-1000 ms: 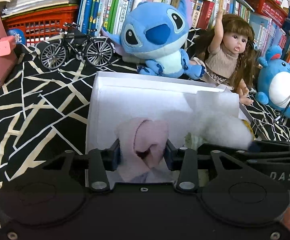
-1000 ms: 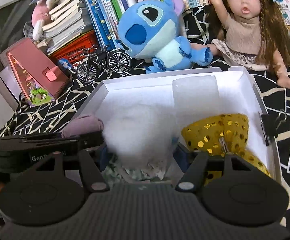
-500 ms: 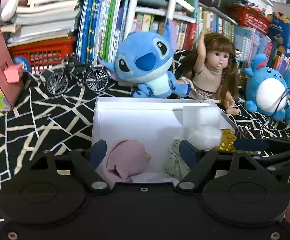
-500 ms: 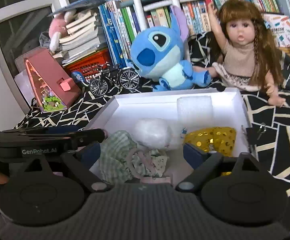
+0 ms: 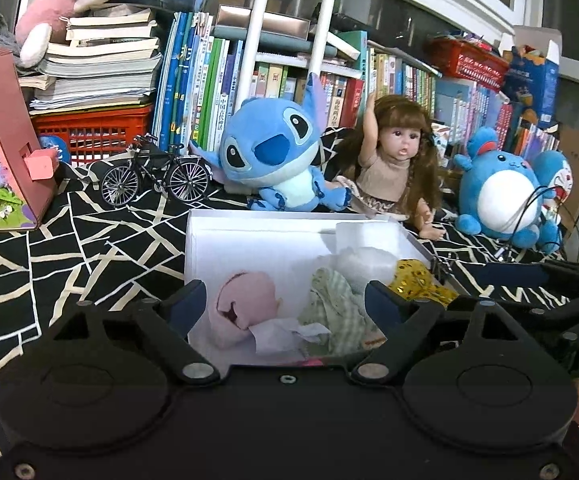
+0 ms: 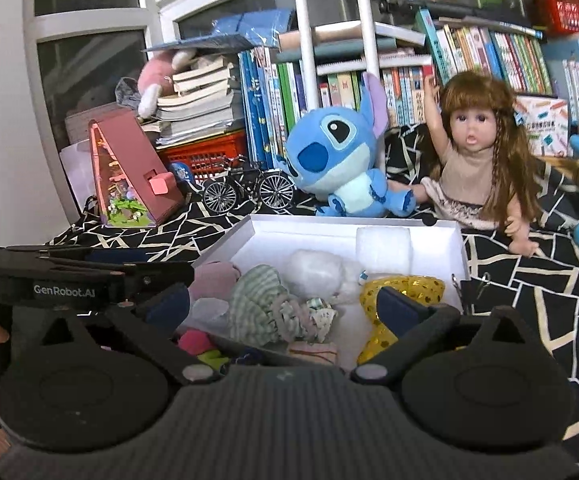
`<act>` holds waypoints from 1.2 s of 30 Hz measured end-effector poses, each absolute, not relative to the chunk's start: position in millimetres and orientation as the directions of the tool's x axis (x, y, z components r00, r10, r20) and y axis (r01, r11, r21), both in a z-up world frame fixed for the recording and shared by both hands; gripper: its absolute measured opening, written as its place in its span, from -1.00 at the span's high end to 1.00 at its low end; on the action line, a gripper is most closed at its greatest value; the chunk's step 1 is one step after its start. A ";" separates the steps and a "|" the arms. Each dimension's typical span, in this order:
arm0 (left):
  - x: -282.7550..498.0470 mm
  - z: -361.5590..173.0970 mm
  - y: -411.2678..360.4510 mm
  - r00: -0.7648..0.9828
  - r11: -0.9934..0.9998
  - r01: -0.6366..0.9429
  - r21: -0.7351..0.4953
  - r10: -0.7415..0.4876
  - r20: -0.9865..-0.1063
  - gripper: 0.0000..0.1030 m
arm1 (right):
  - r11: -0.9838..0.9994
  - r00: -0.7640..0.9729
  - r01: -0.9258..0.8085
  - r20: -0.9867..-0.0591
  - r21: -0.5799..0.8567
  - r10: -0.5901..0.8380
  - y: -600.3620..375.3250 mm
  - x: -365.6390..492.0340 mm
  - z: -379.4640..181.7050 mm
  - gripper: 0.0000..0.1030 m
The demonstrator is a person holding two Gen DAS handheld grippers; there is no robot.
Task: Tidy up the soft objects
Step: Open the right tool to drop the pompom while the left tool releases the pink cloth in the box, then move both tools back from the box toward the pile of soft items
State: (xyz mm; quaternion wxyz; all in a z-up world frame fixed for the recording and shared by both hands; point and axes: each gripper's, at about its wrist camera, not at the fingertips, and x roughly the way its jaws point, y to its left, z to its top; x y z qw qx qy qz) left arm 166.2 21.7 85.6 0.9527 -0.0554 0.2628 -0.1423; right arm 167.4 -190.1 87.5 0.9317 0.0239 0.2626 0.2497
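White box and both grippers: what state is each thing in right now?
white box: open, no lid on.
pink sock: bunched, lying in box, released.
green checked cloth: crumpled in box.
white fluffy ball: in box, free.
gold sequin cloth: in box, by right wall.
left gripper: jaws opening, empty.
right gripper: jaws opening, empty.

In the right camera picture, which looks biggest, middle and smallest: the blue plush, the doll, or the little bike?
1. doll: slightly larger than the plush, though it's close.
2. blue plush.
3. little bike: clearly smallest.
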 end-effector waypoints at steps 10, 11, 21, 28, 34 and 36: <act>132.7 82.9 27.7 0.830 0.952 0.255 -0.168 -0.304 -0.467 -0.69 | 0.883 0.762 -0.449 -0.457 0.136 0.458 -198.4 135.8 82.7 -1.00; 129.8 81.6 28.7 0.833 0.954 0.252 -0.163 -0.299 -0.466 -0.71 | 0.883 0.763 -0.450 -0.457 0.133 0.457 -198.2 132.7 80.8 -1.00; 97.7 44.1 47.3 0.869 0.984 0.119 -0.131 -0.167 -0.465 -0.74 | 0.903 0.797 -0.421 -0.443 0.078 0.410 -186.1 92.1 56.4 -1.00; 94.0 22.5 53.3 0.856 0.989 0.079 -0.122 -0.130 -0.501 -0.76 | 0.918 0.809 -0.384 -0.446 0.095 0.384 -178.5 75.2 37.1 -1.00; 94.7 15.9 51.3 0.867 0.993 0.058 -0.105 -0.103 -0.487 -0.80 | 0.935 0.826 -0.346 -0.446 0.079 0.344 -171.4 64.7 23.0 -1.00; 96.3 14.6 50.2 0.868 0.994 0.058 -0.095 -0.097 -0.488 -0.80 | 0.937 0.829 -0.343 -0.448 0.064 0.333 -167.6 61.8 19.5 -1.00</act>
